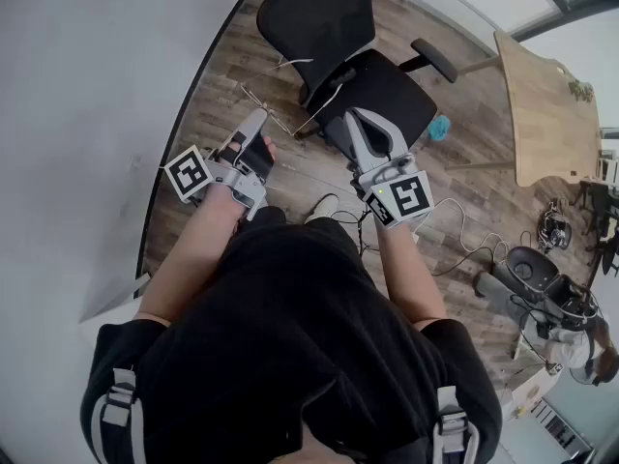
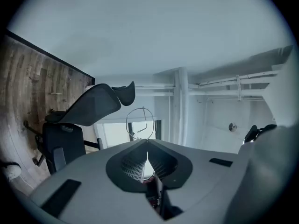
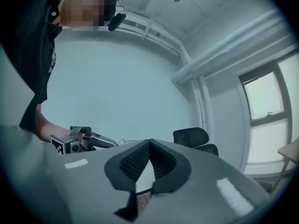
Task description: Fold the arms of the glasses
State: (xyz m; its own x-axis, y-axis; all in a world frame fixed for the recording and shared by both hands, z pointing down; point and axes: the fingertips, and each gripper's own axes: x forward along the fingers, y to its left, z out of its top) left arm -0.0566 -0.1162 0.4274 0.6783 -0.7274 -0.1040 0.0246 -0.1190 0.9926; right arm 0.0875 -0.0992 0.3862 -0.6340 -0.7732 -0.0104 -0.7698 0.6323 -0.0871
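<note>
- The left gripper (image 2: 147,142) clamps the wire glasses (image 2: 139,122) at its tips, held in the air.
- The right gripper (image 3: 149,140), jaws together and empty, hangs near on the right.

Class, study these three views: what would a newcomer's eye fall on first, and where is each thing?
A pair of thin wire-framed glasses is pinched at the closed tips of the left gripper and held in the air over the wooden plank floor. The right gripper points alongside it, jaws together with nothing between them. Just beyond both grippers stands a black office chair.
</note>
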